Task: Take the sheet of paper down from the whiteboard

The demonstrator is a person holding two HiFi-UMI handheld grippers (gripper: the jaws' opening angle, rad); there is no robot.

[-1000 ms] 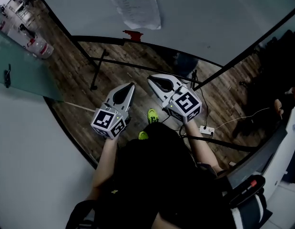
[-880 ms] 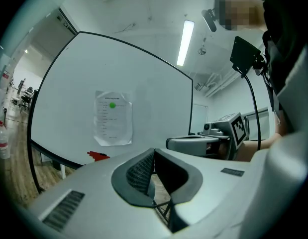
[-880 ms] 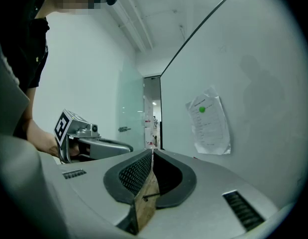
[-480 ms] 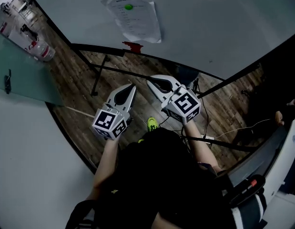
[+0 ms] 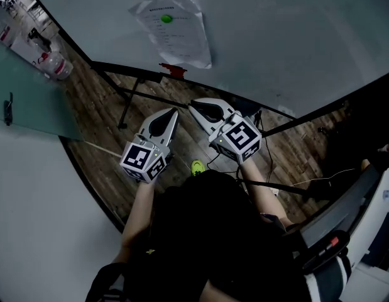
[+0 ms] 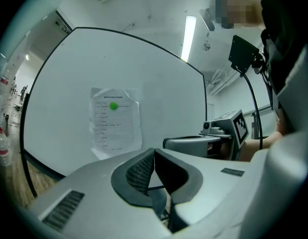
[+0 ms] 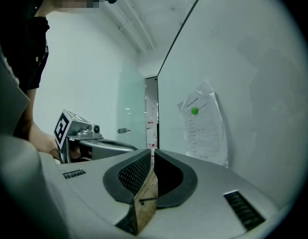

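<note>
Left gripper (image 5: 175, 111): your jaws are closed tip to tip and hold nothing.
Right gripper (image 5: 190, 104): your jaws have just been opening to a narrow slit, and nothing sits between them.
Sheet of paper (image 5: 175, 33): it hangs wrinkled on the whiteboard (image 5: 282, 36) ahead of both grippers, well apart from them, under a green magnet (image 5: 166, 19) near its top.
Step in hand: the approach, by my reading; you have gripped nothing yet.
Next move: close in, spread one pair of jaws wider, and take a free edge of the sheet or the magnet.
</note>
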